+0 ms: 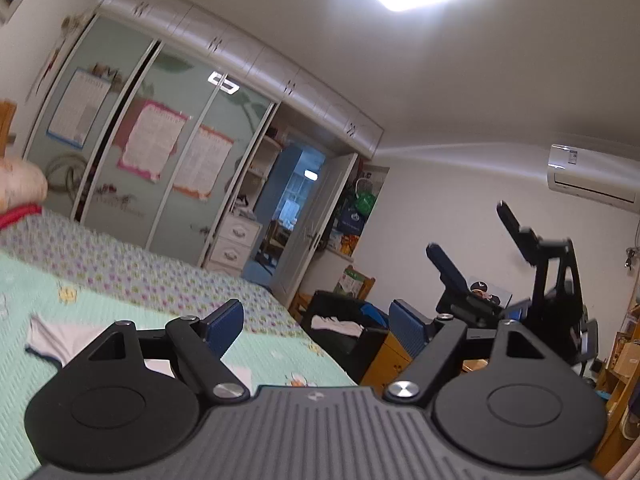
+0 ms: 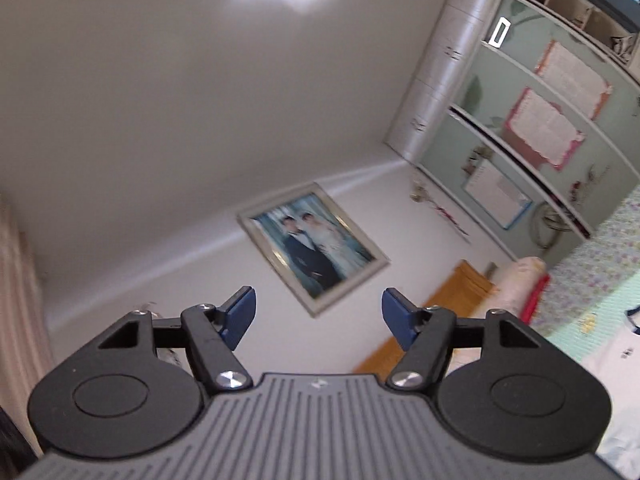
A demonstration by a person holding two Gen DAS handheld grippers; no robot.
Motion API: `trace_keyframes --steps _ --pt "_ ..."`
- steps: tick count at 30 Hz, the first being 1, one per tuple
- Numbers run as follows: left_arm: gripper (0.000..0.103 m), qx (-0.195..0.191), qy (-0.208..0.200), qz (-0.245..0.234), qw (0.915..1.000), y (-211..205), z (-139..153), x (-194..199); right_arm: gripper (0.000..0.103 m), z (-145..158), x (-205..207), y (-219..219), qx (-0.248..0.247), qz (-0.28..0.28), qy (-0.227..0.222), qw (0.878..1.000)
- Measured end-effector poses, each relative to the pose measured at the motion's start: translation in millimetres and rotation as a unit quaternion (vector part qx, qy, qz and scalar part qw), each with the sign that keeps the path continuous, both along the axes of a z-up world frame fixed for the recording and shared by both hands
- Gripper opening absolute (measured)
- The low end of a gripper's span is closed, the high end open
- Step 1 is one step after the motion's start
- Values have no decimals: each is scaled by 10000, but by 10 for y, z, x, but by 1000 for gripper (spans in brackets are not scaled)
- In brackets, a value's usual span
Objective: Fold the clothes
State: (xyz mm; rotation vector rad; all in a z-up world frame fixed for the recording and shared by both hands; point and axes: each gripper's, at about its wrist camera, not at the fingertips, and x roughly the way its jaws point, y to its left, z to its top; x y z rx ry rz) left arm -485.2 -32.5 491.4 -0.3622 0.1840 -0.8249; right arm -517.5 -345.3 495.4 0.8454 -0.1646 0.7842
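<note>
Garment (image 1: 60,338) on bed (image 1: 120,276), below left tongs (image 1: 316,326); both tongs agape.

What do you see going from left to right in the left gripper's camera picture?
Pink pillow → white garment on the bed → wardrobe posters → white drawers → open doorway → right gripper, jaws apart → air conditioner.

No text, brand or number is legible. Print on the wardrobe posters (image 1: 150,142) and the label on the air conditioner (image 1: 573,158) is seen but is too blurred to be read.
</note>
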Motion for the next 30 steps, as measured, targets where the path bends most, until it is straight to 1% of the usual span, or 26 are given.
trace_keyframes --steps 2,4,5,6,7,8,9,11,13,14,16,18,20,21,23,24,25,28,30 --pt "83 69 -111 167 9998 -15 109 7 71 74 -47 26 -132 -102 -163 9997" --pt "84 292 -140 628 9975 -33 162 89 74 66 -71 67 -300 -270 -217 9989" --pt "84 445 -181 908 9947 -46 171 139 75 31 -73 83 -378 -338 -204 9985" --pt "88 554 -135 1169 9915 -39 126 265 75 -4 -75 99 -455 -406 -192 9980" --pt "90 658 -82 1429 9875 -29 76 398 75 -85 -5 108 -508 -445 -80 9977" --pt "95 761 -28 1686 9827 -19 26 530 75 -183 93 114 -551 -472 69 9973" --pt "99 804 171 1917 9780 33 -91 736 76 -281 191 121 -595 -499 218 9967" --pt "100 878 592 2369 9657 145 -335 1160 76 -477 386 134 -681 -553 516 9948" --pt "100 711 1230 2514 9574 316 -844 1700 76 -808 717 145 -798 -637 954 9902" --pt "99 622 1551 2576 9517 403 -1103 1973 76 -1024 905 168 -916 -680 1195 9863" --pt "96 441 2188 2691 9369 576 -1622 2518 76 -1527 1322 253 -1177 -710 1756 9748" --pt "83 258 2814 2794 9177 750 -2141 3063 76 -2103 1796 383 -1404 -648 2437 9575" --pt "78 74 3427 2883 8941 923 -2661 3608 76 -2626 2140 473 -1383 -497 2918 9451" --pt "76 -87 3656 2858 8858 973 -2918 3834 76 -2884 2301 515 -1352 -415 3141 9388" --pt "76 -292 3827 2973 8742 1004 -3285 4238 76 -3399 2624 599 -1287 -249 3581 9244" --pt "76 -392 3906 3033 8683 1018 -3466 4440 76 -3570 2750 634 -1291 -291 3689 9200" --pt "76 -491 3983 3092 8621 1032 -3646 4641 76 -3708 2863 667 -1310 -379 3755 9167" --pt "77 -721 4050 3246 8517 992 -4042 5055 76 -4136 3037 718 -1325 -569 3785 9143" --pt "77 -874 4109 3329 8442 991 -4257 5264 75 -4448 3090 748 -1382 -670 3901 9079"
